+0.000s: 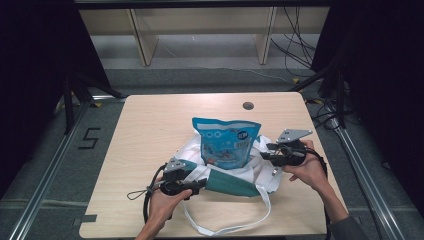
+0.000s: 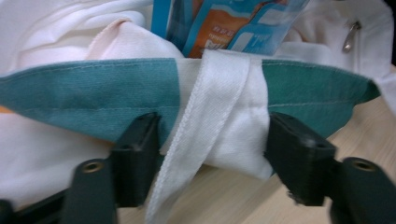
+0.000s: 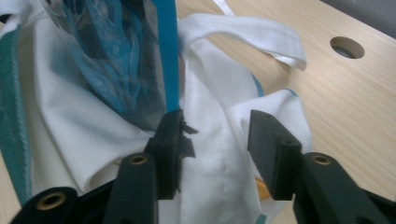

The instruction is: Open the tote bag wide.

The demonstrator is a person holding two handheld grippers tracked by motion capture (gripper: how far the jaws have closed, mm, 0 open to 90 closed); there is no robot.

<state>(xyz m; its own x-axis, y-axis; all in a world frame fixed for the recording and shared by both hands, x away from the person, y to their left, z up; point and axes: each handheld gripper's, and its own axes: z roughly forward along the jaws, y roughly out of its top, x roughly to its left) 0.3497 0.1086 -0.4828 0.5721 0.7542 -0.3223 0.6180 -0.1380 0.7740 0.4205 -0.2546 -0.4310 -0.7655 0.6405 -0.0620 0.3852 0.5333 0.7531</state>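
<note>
A blue snack packet stands upright in the mouth of a white tote bag with a green rim band. My left gripper is at the bag's near rim. In the left gripper view, the left gripper stands open with the white strap and the rim's white patch between the jaws, and the green band runs to both sides. My right gripper is at the bag's right side. In the right gripper view, the right gripper is open over white cloth, its left jaw beside the packet.
The bag lies in the middle of a light wooden table with a round hole near its far edge. A white handle loop trails toward the near edge. A metal zipper pull hangs on the bag's far side.
</note>
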